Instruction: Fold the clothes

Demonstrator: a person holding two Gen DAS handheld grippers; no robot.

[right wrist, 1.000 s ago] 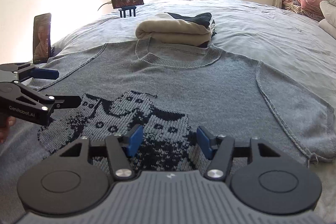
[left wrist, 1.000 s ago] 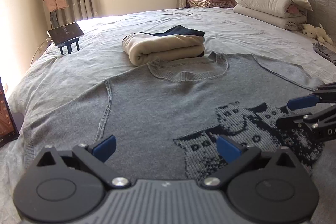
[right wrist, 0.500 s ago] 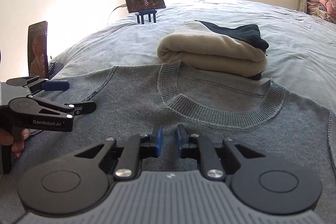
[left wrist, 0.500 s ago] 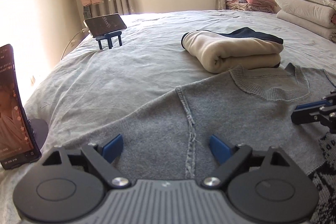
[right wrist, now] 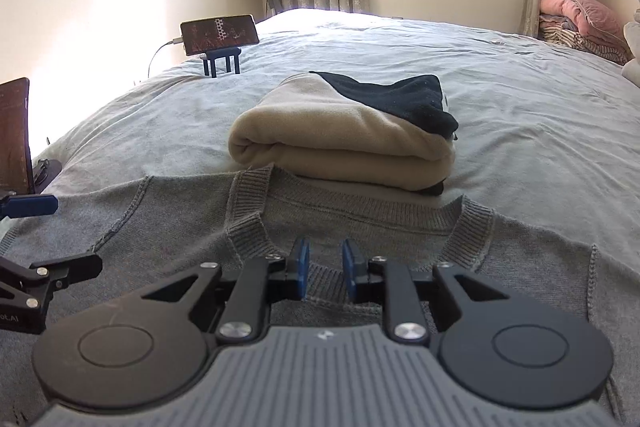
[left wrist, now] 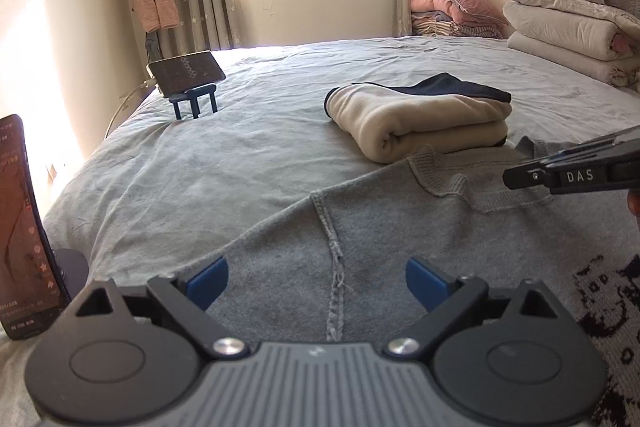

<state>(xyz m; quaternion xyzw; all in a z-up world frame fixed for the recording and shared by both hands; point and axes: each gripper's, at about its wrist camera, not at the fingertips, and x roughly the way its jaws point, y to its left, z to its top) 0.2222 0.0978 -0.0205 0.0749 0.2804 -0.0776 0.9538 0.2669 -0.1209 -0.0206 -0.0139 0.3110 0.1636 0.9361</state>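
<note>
Currently grey knitted sweater (right wrist: 360,227) flat on grey bed (right wrist: 520,99). Right tool (right wrist: 325,269) jaws, just reopened slightly, nearly closed at ribbed collar, seemingly gripping nothing. Left tool (left wrist: 316,279) wide open, empty, over shoulder seam, likely for sleeve fold.

I see a grey sweater (right wrist: 360,223) of coarse, matt ribbed knit on a bedsheet (left wrist: 248,147) of creased matt cloth. The folded cream garment (right wrist: 332,131) looks like soft fleece. My grippers' bodies are matt black plastic with shiny metal screws.
</note>
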